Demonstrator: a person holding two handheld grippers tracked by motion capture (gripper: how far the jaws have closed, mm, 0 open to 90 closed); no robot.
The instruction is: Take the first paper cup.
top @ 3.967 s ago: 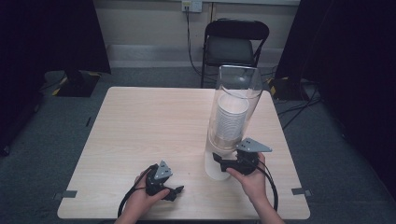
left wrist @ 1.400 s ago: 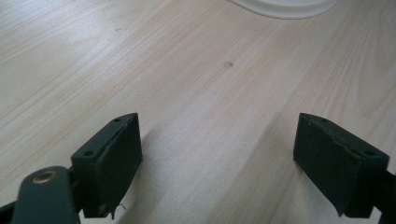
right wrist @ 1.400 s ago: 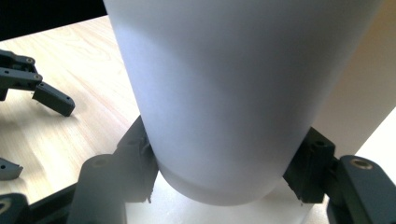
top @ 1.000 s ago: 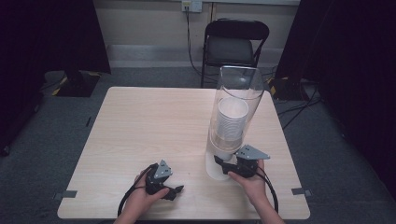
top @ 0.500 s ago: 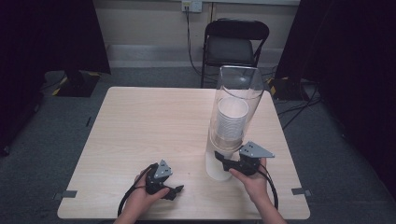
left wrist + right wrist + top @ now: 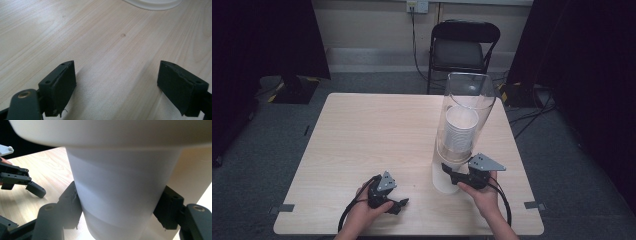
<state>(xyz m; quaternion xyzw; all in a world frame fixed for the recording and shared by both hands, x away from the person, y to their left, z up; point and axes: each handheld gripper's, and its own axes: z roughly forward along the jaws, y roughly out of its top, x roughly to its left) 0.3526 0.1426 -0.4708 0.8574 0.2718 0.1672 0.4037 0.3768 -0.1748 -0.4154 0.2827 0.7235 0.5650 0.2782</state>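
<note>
White paper cup (image 6: 120,195) sits at bottom of a clear dispenser tube (image 6: 467,115) near the table's right front, w/ the right gripper (image 6: 451,173) closed around its wall. In the right gripper view both black jaws press the cup's flanks just below the rim of the cup above, so the bottom cup of the stack (image 6: 459,131) looks to be the one gripped. Tube stands upright on a white base (image 6: 443,181), stack of nested cups visible inside through the plastic.

Handling, as a judgement: cup is light, thin-walled, easily crushed; surface smooth, so a hard squeeze would dent it while a weak one may slip. Best hold looks like mid-wall, opposite sides, as the jaws sit now, then a straight pull downward & out so cups above don't drag along. Tube itself seems top-heavy; a sideways tug could rock it.

Left gripper (image 6: 398,204) rests low on the light wood table (image 6: 362,130) at front left, well apart from the tube, jaws wide apart & holding nothing; its own view shows bare wood grain between them & the base's edge (image 6: 152,3) farther off. Person's hands (image 6: 484,192) come in from the near edge. Behind the table: black folding chair (image 6: 464,47), grey floor, dark curtains either side.
</note>
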